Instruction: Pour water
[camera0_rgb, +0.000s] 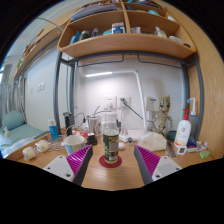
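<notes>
Landmark: clear glass bottle with a dark label (109, 138), standing upright on a round red coaster (111, 160); every place below is given from this bottle.
Shelving: wooden shelves (120, 42) high above and beyond the bottle, loaded with jars and boxes too small to tell apart.
Desk: brown wooden desk (110, 180) under the bottle, its bare top running from the bottle back toward the fingers.
Wall: pale wall (125, 85) behind the bottle.
White bottle: white plastic bottle with a red cap (183, 131), well to the right of the bottle, upright.
Blue item: small blue-topped container (53, 130), left of the bottle and further back.
Gripper: two-finger gripper with magenta pads (108, 164), fingers spread wide, holding nothing; the bottle stands just ahead of them on the centre line, a clear gap at either side.
Receiving vessel: cannot tell; clutter just left of the bottle is too small to identify.
Step in hand (judgement): approach, grasp not yet made; no pouring begun.
Next move (judgement): advance until the pads flank the bottle's body, close squarely on it, lift clear of the coaster before any tilt.
Risk (judgement): glass is smooth; an off-centre closure may tip it.
</notes>
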